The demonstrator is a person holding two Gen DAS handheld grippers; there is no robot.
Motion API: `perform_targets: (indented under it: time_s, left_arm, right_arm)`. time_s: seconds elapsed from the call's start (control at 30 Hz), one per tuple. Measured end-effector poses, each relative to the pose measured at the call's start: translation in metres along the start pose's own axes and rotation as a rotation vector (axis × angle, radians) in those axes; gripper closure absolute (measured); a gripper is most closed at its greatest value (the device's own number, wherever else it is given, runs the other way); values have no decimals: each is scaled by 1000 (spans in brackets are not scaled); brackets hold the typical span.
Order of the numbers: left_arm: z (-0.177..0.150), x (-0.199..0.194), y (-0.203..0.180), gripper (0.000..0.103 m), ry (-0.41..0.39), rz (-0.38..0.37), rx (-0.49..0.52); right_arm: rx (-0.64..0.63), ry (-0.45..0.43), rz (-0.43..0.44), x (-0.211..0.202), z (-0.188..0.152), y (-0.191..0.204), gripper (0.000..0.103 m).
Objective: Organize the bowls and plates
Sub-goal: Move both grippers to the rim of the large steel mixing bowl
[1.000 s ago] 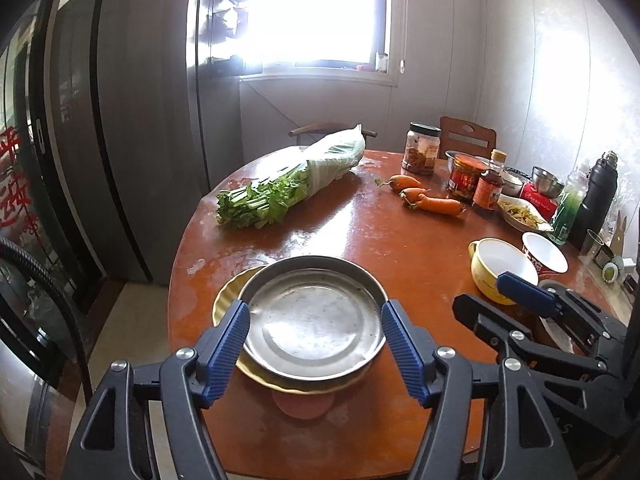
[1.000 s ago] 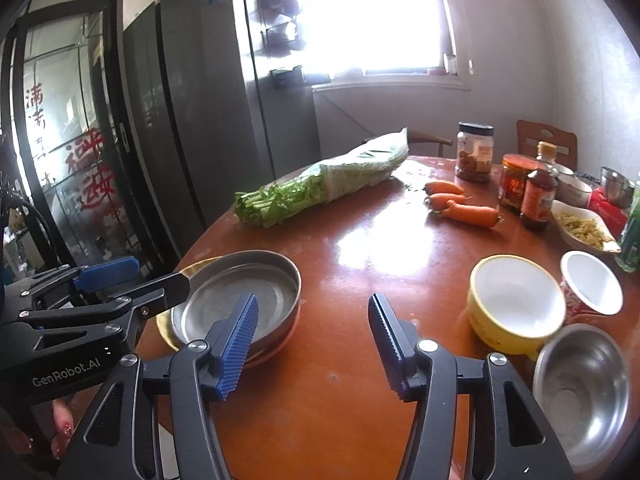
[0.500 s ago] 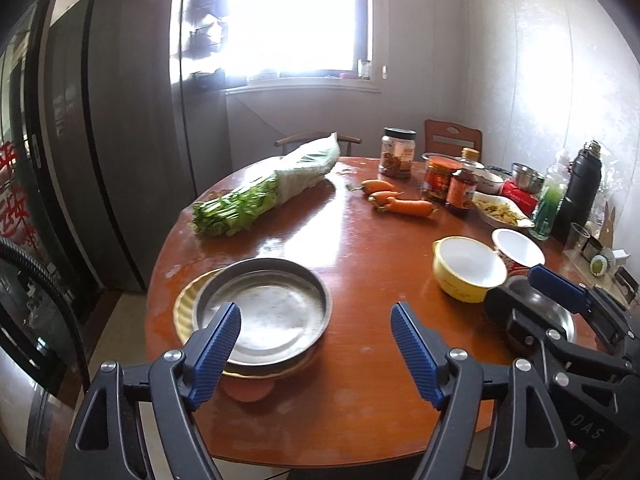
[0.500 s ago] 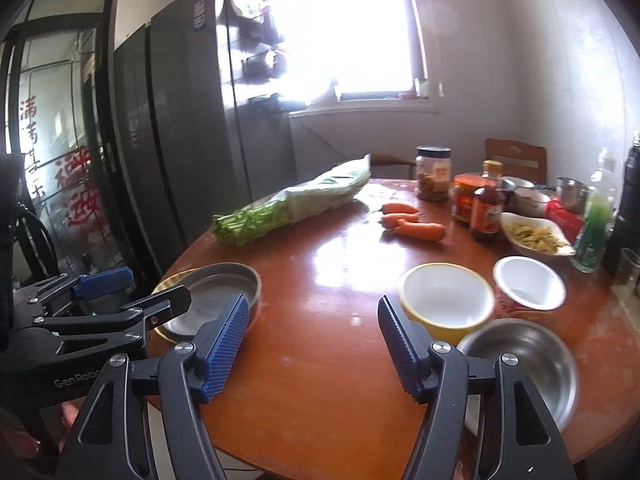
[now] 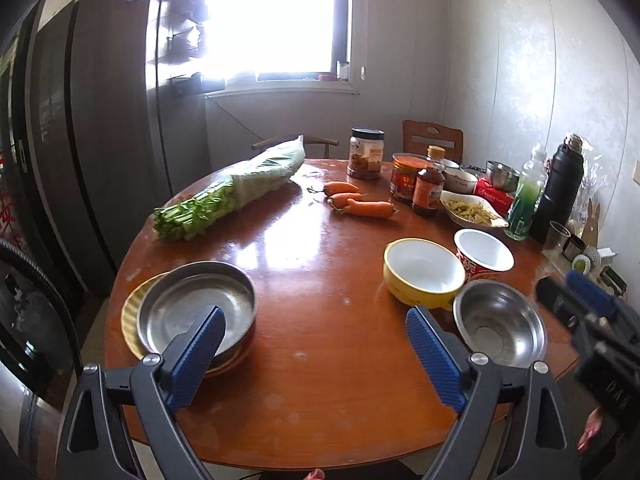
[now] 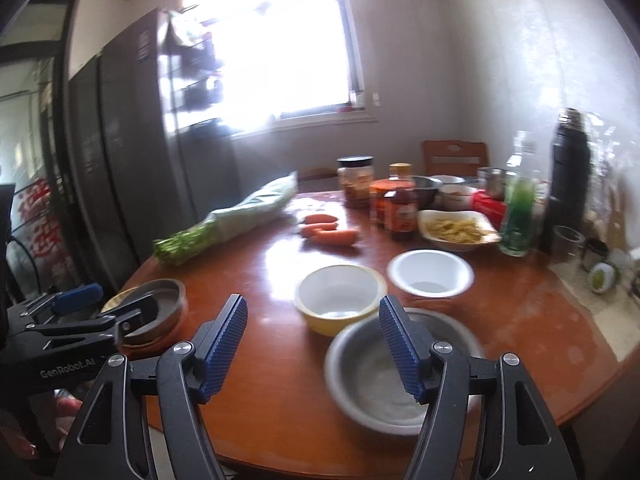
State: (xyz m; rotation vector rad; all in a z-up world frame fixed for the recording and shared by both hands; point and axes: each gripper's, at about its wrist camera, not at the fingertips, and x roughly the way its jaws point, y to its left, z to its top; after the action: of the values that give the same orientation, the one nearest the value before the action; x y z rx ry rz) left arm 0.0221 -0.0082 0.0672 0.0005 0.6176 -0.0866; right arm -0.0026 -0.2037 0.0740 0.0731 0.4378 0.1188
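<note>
Right claw [image 6: 312, 344] spread, blue pad hiding blurred steel bowl [image 6: 372, 376] rim; left claw [image 5: 316, 354] spread, empty.

Table [image 5: 320, 280]: glossy wood, reflective. Pan [image 5: 196, 312] and bowl [image 5: 500, 320]: dull brushed metal. Yellow bowl [image 5: 420, 276]: glossy glaze. Pads [image 5: 196, 360]: ribbed blue plastic.

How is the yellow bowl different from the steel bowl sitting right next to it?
The yellow bowl is yellow outside with a white inside, while the steel bowl is bare shiny metal all over. The yellow bowl sits farther in on the table; the steel bowl sits nearer the edge, closest to the right gripper. Both stand upright, look empty, and sit side by side, about touching.
</note>
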Motion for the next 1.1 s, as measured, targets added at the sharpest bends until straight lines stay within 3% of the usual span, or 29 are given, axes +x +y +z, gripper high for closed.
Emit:
perform_targets:
  time_s: [0.17,0.37,0.7,1.1]
  left_arm:
    - [-2,9,-25,11,20,-29,40]
    - [-6,29,-61,10,72,-132,85]
    - [-14,70,-99,10,154,-139,129]
    - [-22,114,-119,10,251,-187,130]
  right_arm:
    - [48,0,-125,-7,-3,-42,32]
    - [114,55,-231,1,-17,-86,32]
    - [134,138,-232,31,-35,-107,32]
    - [146,212,-203,67,-55,-120,34]
